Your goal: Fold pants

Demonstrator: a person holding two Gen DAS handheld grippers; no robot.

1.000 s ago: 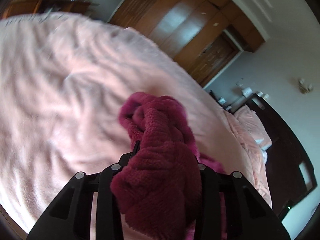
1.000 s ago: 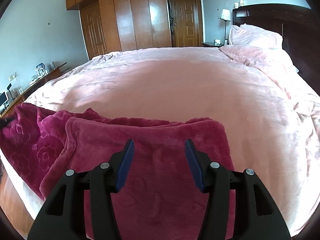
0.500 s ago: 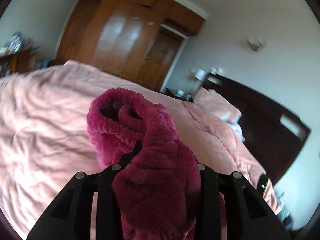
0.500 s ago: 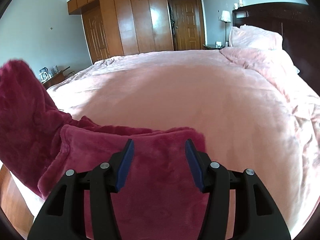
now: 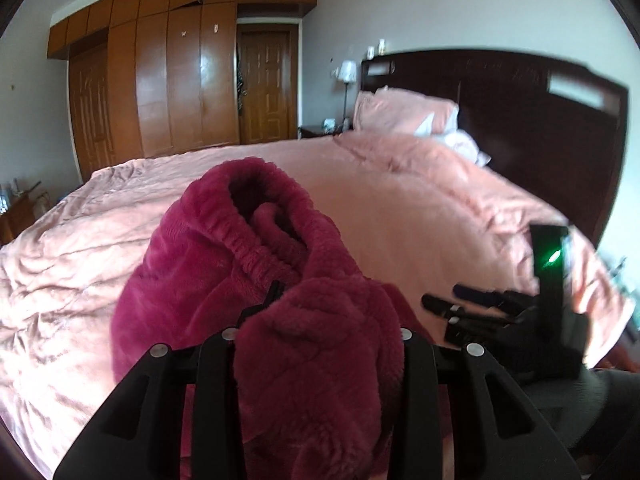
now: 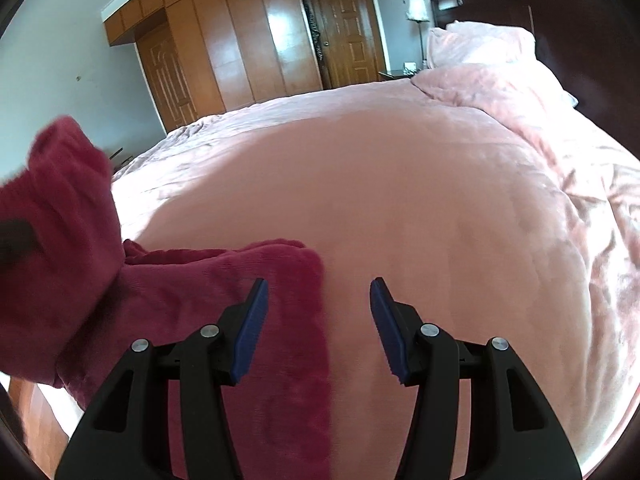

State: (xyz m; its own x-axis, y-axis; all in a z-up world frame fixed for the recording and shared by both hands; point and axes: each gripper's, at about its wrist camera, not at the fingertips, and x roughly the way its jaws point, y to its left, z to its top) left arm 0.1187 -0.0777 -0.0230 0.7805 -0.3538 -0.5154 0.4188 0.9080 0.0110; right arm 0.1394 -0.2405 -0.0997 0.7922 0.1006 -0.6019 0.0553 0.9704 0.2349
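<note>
The pants (image 5: 256, 280) are dark magenta fleece with an elastic waistband. My left gripper (image 5: 316, 320) is shut on a thick bunch of them and holds the waistband end raised above the pink bed (image 5: 420, 208). In the right wrist view the rest of the pants (image 6: 224, 304) lies flat on the bed (image 6: 420, 200), with the lifted part at the far left. My right gripper (image 6: 318, 308) is open and empty, just above the pants' right edge. It also shows in the left wrist view (image 5: 492, 312).
Pink pillows (image 5: 404, 110) lie against a dark headboard (image 5: 520, 92) on the right. A wooden wardrobe (image 5: 168, 80) and door stand beyond the bed. A lamp (image 6: 416, 10) stands on a nightstand. The bed's near edge is at the lower left (image 6: 48, 396).
My left gripper has lifted the bunched pants and swung toward the right, so the right gripper has come into its view. The right gripper has shifted right to the pants' edge, still open.
</note>
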